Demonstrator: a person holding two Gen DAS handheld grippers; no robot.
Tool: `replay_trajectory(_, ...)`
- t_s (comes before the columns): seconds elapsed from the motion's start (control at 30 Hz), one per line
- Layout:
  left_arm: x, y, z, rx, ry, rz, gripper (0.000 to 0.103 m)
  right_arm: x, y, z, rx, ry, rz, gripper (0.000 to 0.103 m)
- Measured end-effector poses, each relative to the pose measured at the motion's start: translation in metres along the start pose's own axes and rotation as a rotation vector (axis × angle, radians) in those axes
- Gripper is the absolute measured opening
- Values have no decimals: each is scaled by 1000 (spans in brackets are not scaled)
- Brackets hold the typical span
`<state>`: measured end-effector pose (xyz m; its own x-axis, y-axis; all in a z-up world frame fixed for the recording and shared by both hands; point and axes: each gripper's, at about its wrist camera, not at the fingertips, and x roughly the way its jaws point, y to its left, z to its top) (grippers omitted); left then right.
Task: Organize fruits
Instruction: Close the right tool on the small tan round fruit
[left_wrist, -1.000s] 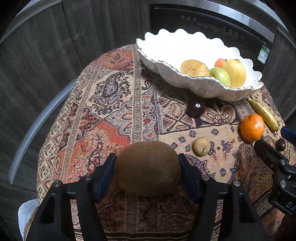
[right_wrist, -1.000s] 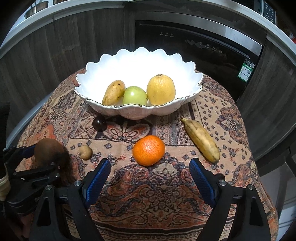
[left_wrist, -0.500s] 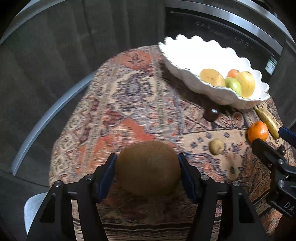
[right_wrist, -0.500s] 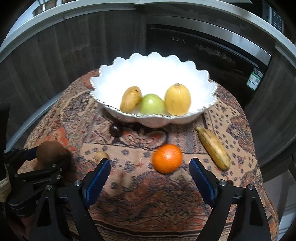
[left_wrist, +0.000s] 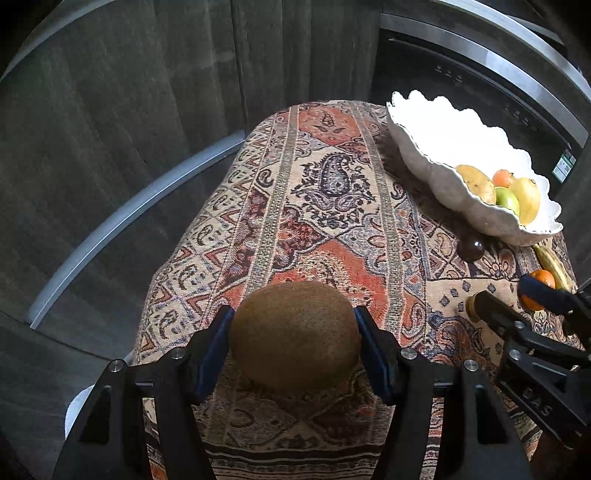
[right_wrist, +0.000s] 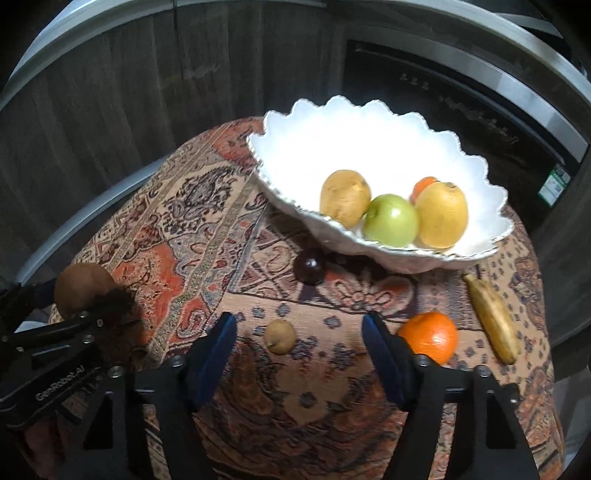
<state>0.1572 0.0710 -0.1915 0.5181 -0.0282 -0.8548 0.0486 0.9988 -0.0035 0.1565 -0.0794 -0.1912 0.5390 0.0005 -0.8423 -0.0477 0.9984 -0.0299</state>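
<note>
A paisley-woven cloth (left_wrist: 325, 192) in rust, cream and slate covers the worktop, with dark wood-grain cabinet fronts and a black oven (right_wrist: 461, 96) with steel trim behind it. The left gripper (left_wrist: 295, 350) has its blue-padded fingers clamped on a fuzzy brown kiwi (left_wrist: 295, 334); its black frame reads "GenRobot.AI" in the right wrist view. The right gripper (right_wrist: 299, 343) has just been closing, but its fingers stand apart with nothing pressed; a small tan round fruit (right_wrist: 279, 336) lies on the cloth between them. Just outside its right finger sits a glossy orange (right_wrist: 430, 336), then a speckled banana (right_wrist: 493, 319). Ahead of the fingers is a dark plum (right_wrist: 309, 270), and beyond it a white scalloped bowl (right_wrist: 332, 133) holding a potato-like fruit (right_wrist: 343, 197), a green apple (right_wrist: 391, 220), a yellow fruit (right_wrist: 441, 214) and something small and orange.
</note>
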Motion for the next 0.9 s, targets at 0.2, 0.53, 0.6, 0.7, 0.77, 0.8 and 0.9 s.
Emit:
replay_trajectory(0.2, 4, 3, 1, -12, 8, -12, 64, 16, 4, -5, -6, 51, 13, 41)
replay_trajectory(0.53, 5, 1, 0, 10, 9, -6, 64, 21, 8, -11, -15, 62, 37, 23)
replay_trajectory(0.6, 3, -1, 0, 16, 3, -4, 63, 18, 7, -11, -14, 61, 39, 23)
replay_trajectory(0.7, 0, -5, 3, 25, -7, -5, 63, 7, 3, -10, -12, 46, 44, 23)
replay_trajectory(0.77, -3, -10, 4, 33, -7, -10, 63, 0, 0, -8, -8, 34, 46, 23)
replay_trajectory(0.8, -6, -13, 4, 36, -5, -18, 63, -6, -3, -7, -4, 24, 47, 23)
replay_trajectory(0.9, -12, -22, 7, 48, -9, -34, 63, -18, -11, -4, 9, 9, 48, 23)
